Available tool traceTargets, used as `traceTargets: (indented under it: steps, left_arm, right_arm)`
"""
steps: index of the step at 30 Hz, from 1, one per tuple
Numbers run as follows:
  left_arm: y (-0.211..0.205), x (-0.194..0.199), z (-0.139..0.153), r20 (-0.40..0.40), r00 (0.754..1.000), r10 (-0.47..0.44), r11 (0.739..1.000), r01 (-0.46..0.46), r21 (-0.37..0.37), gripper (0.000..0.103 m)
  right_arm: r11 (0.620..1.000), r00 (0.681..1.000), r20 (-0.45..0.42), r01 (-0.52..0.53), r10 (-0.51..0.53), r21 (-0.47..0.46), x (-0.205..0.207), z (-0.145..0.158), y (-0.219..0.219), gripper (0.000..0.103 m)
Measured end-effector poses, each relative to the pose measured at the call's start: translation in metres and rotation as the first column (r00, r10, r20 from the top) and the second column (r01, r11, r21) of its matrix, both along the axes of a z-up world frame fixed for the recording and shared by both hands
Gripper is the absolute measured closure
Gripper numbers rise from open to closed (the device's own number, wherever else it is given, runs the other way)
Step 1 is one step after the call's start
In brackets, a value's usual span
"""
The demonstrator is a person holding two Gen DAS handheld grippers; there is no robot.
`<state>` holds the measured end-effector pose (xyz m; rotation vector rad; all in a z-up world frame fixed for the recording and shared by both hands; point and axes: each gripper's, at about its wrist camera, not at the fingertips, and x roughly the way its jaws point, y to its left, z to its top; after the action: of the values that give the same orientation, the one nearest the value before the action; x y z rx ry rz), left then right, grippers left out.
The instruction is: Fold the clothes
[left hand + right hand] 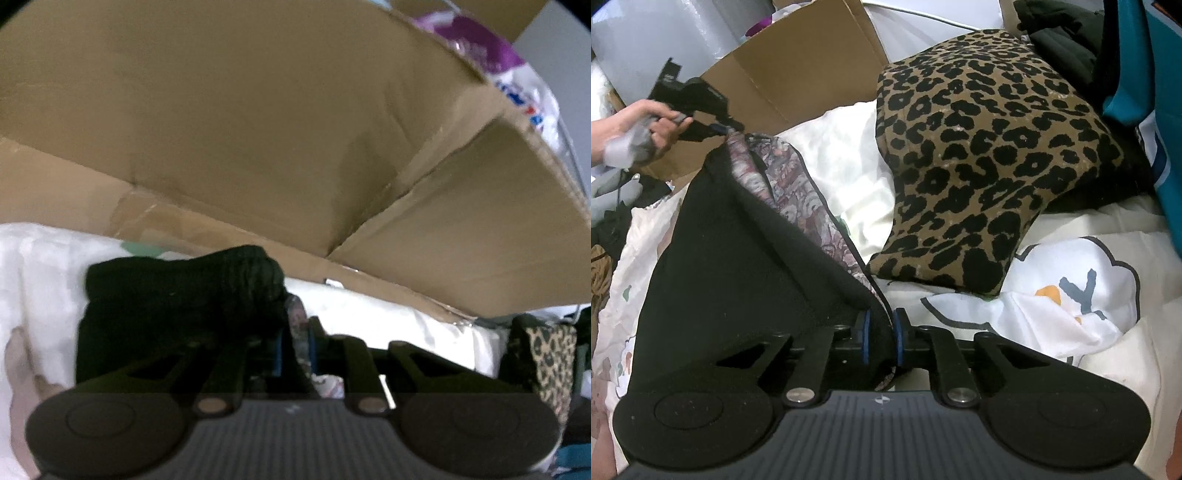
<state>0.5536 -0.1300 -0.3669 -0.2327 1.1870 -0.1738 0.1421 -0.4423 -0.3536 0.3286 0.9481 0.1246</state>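
Observation:
A black garment with a grey-pink patterned lining is stretched between both grippers over a white bed sheet. My right gripper is shut on its near edge, the blue pads pressing the cloth. My left gripper, held by a person's hand, is shut on the far corner and lifts it. In the left wrist view, my left gripper pinches the patterned lining, and the black cloth bunches to the left of it.
A leopard-print cushion lies right of the garment on the bed. A large cardboard box stands behind the bed. A white printed cloth lies at the right, a teal bag at the far right.

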Motion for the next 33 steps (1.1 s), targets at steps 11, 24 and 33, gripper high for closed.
traceTargets:
  steps: [11,24,33]
  left_arm:
    - [-0.023,-0.003,-0.007,-0.034,0.999,-0.028,0.999,0.029,0.024,0.063]
    - [-0.036,0.008,-0.028,-0.045,0.999,-0.026,0.998,0.028,0.05,0.084]
    - [-0.069,-0.062,0.004,-0.056,0.975,-0.217,0.976,0.218,0.019,0.067]
  right_arm:
    - [1.0,1.0,0.009,0.012,-0.012,0.004,0.003,0.003,-0.004,0.093]
    - [1.0,1.0,-0.021,-0.006,0.006,-0.031,0.003,-0.001,-0.002,0.1]
    - [0.999,1.0,-0.014,0.014,-0.014,-0.033,0.003,0.014,-0.002,0.097]
